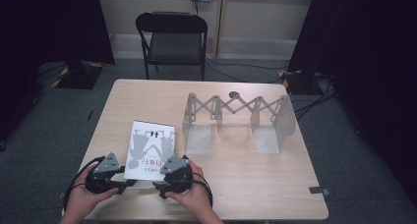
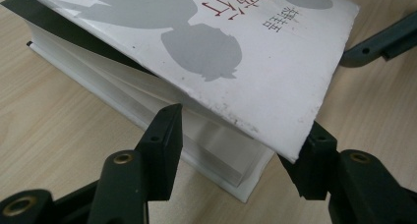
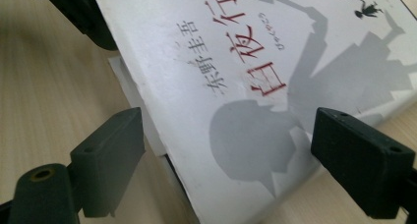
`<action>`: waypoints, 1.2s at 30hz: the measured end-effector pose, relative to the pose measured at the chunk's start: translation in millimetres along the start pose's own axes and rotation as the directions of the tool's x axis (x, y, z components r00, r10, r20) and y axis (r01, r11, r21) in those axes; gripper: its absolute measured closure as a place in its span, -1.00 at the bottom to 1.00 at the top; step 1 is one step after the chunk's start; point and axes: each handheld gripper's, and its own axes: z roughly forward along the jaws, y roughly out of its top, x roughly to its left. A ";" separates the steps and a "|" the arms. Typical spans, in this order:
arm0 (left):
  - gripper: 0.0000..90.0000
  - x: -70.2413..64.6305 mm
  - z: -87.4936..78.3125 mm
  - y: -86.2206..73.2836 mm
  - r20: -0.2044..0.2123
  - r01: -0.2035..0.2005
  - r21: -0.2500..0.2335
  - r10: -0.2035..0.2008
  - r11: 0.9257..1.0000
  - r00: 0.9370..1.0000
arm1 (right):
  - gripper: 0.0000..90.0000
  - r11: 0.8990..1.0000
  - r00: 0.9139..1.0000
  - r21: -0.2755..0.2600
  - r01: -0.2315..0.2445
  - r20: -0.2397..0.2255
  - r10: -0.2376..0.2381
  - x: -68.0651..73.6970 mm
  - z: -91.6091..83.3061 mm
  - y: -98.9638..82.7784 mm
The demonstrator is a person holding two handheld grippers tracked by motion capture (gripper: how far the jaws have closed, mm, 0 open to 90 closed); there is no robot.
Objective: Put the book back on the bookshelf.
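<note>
On the table's near edge, both grippers' jaws stand apart around a white, grey-figured book [image 1: 150, 149].

Light wooden rectangular table [image 1: 255, 184], rounded corners, standing on grey carpet. Lying flat near its front left: white paperback book with grey silhouette cover art and red lettering [image 1: 150, 148], front cover lifted slightly off the pages. Standing farther back, right of centre: grey folding accordion-style rack with translucent panels [image 1: 236, 118]. Just behind that rack: small dark round object [image 1: 234, 94], too small to identify.
</note>
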 end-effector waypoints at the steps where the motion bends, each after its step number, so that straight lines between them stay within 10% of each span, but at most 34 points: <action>1: 0.01 0.0 0.0 0.0 0.000 0.000 0.000 0.000 1.000 1.000 | -0.72 1.000 1.000 0.000 0.000 0.000 0.000 0.0 0.0 0.0; 36: 0.01 1.0 -4.1 8.3 0.007 -0.003 0.004 0.003 1.000 1.000 | -0.78 0.995 0.984 -0.008 0.101 0.149 -0.099 13.6 22.1 10.1</action>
